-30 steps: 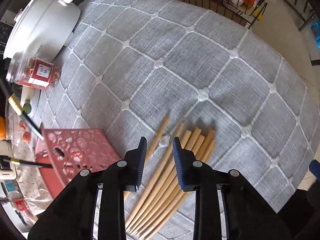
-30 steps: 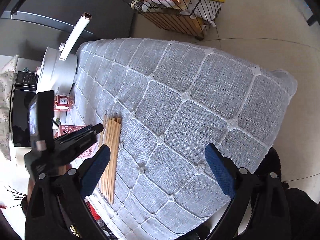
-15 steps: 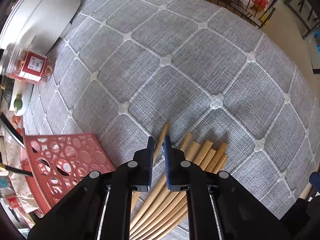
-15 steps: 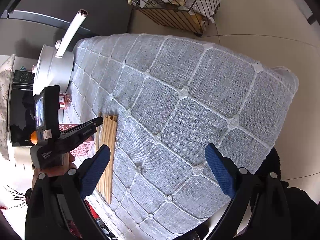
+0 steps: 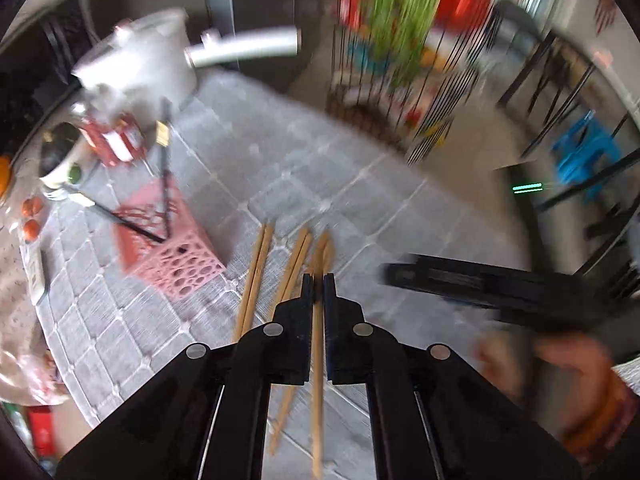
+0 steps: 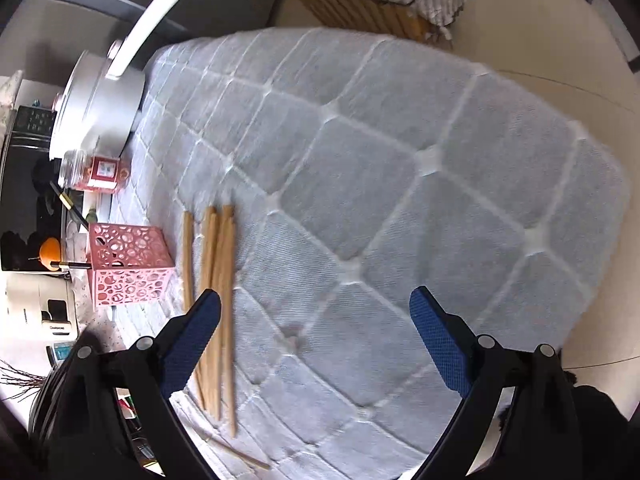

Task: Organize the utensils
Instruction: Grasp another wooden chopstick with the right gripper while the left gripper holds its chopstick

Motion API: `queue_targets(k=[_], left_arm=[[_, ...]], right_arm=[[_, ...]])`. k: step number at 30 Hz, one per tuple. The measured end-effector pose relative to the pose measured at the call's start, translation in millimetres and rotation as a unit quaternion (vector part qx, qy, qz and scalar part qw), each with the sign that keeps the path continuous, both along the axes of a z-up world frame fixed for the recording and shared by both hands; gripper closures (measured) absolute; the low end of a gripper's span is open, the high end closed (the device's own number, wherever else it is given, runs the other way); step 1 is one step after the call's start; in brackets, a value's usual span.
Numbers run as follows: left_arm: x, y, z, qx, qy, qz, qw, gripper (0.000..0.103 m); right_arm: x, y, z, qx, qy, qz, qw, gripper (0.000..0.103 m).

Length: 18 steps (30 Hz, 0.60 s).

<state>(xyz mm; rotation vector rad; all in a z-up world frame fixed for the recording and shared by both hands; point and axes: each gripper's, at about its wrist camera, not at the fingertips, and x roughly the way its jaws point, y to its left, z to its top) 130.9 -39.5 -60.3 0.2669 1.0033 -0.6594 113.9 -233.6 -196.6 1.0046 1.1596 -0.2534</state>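
Gripping one chopstick (image 5: 318,360), left hand-held gripper (image 5: 319,280) lifted.

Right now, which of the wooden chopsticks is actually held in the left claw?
The chopstick running straight between the left claw fingers, pinched and lifted. The other chopsticks lie loose on the grey cloth beside it.

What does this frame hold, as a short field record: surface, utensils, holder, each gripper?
surface: grey quilted cloth
left gripper: shut on one wooden chopstick, raised above the cloth
loose chopsticks: lying on the cloth, beside the holder
holder: pink perforated box, upright, two dark chopsticks inside
right gripper: open, holding nothing
nearby: white pot, red-labelled jar
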Motion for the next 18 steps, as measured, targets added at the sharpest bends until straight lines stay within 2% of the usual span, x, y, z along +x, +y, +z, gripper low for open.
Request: queue_targets(k=[4,7,8,12,15,18], left_arm=[[-36.4,36.1,36.2,-0.07,-0.026,0.007,0.9972,0.099],[-53.5,59.7,50.3,-0.109,-0.039,0.009,0.9933,0.099],[-57.8,68.9,52.9,-0.123,-0.041,0.011,0.9915,0.099],[-69.4,91.9,61.9,-0.149,-0.055,0.018,0.9871,0.099],[-74.3,111.3,74.3,-0.17,-0.068,0.022,0.9828,0.099],[-78.1,124.0,81.9,-0.181,-0.081,0.026,0.9798,0.099]], right_arm=[[18.1,14.2,-5.0,0.002,0.005,0.002,1.0,0.018],[29.3,20.7,-6.9,-0.008,0.008,-0.011,1.0,0.024],[32.1,22.0,-6.8,-0.012,0.01,-0.012,1.0,0.03],[44.9,26.7,-4.9,-0.039,0.022,-0.013,0.999,0.049],[52.8,33.5,-1.4,-0.036,0.019,-0.007,0.999,0.061],[57.6,45.1,3.2,-0.055,0.02,0.003,0.998,0.062]])
